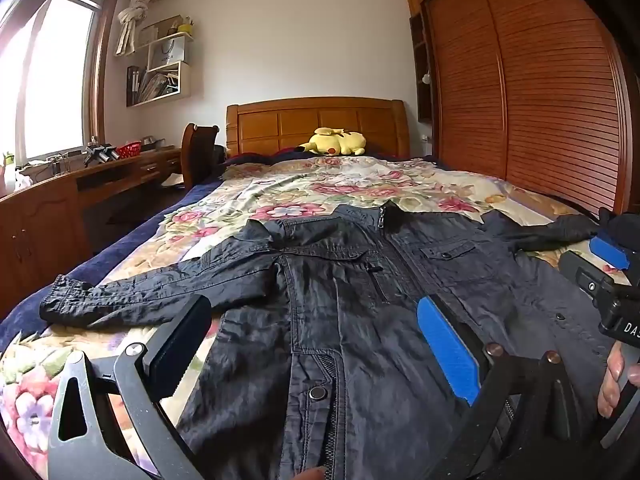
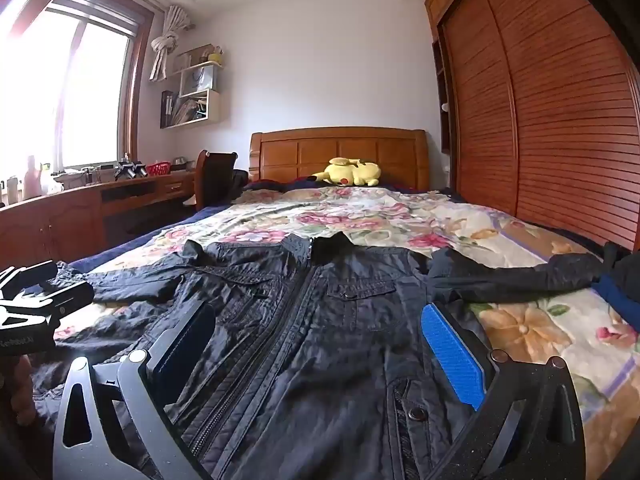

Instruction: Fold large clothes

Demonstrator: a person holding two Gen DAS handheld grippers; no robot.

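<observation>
Left gripper (image 1: 316, 344): fingers spread wide, holding nothing, above the lower front of the jacket (image 1: 360, 300). Right gripper (image 2: 320, 356): fingers likewise spread, holding nothing, over the same garment. Jacket: dark, zipped, front up, sleeves out to both sides, flat on the floral bedspread (image 1: 320, 188). Yellow plush toy (image 1: 334, 142) by the wooden headboard (image 1: 316, 120).

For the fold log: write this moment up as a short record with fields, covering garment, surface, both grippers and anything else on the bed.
garment: dark jacket, front up, zipped, sleeves spread out to both sides
surface: floral bedspread
left gripper: open, above the jacket's left half, holding nothing
right gripper: open, above the jacket's right half, holding nothing
also on bed: yellow plush toy by the headboard
fold state: not yet begun
</observation>
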